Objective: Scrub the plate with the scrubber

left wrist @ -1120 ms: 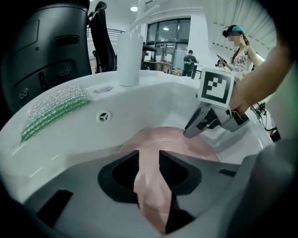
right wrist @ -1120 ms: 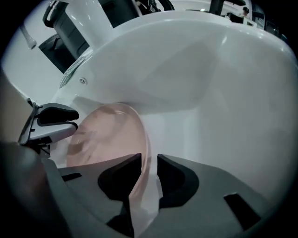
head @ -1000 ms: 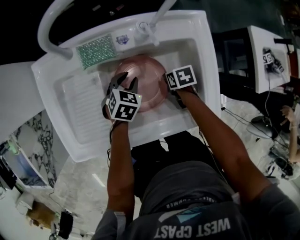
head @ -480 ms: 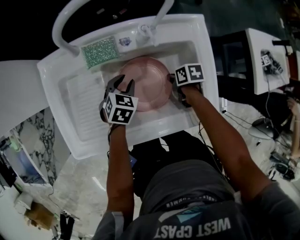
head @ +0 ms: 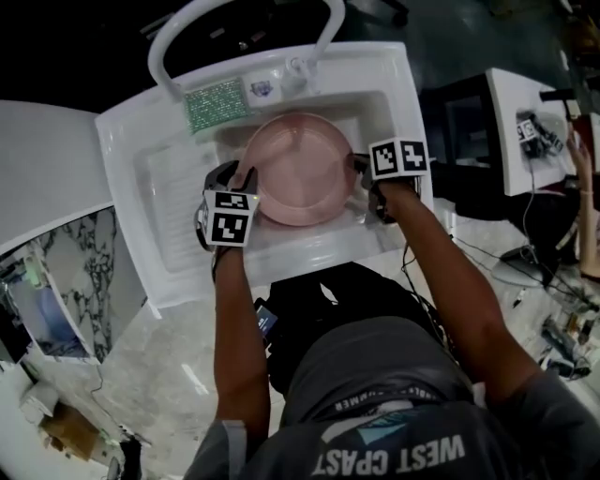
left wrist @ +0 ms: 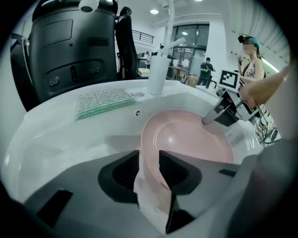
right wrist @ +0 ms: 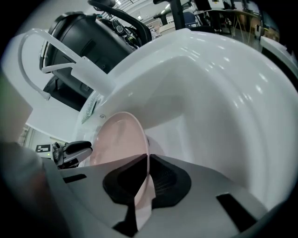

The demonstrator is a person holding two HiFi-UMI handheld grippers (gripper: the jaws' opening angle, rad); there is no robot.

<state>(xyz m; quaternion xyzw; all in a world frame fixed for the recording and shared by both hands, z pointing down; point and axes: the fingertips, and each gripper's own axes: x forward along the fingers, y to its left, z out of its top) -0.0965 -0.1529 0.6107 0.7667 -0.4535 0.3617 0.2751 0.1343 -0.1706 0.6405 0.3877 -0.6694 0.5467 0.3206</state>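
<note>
A pink plate (head: 300, 169) sits in the basin of a white sink (head: 309, 248). My right gripper (head: 359, 169) is shut on the plate's right rim; in the right gripper view the rim (right wrist: 135, 139) runs edge-on into the pinched jaws of that gripper (right wrist: 145, 162). My left gripper (head: 239, 176) is at the plate's left rim. Its jaws stand open around the rim (left wrist: 151, 139) with a gap, in the left gripper (left wrist: 149, 160) view. The green scrubber (head: 217, 101) lies on the sink's back ledge, apart from both grippers; it also shows as a green scrubber pad (left wrist: 103, 101).
The faucet (head: 300, 67) rises behind the basin, and a ribbed drainboard (head: 173, 202) lies to the left of it. A white curved rail (head: 244, 19) arches over the sink's back. A white desk (head: 525, 122) with gear stands at the right. People (left wrist: 207, 69) stand far off.
My right gripper has shut on the plate's right rim. My left gripper has dropped from over the plate to its left rim, still open. The head camera has shifted.
</note>
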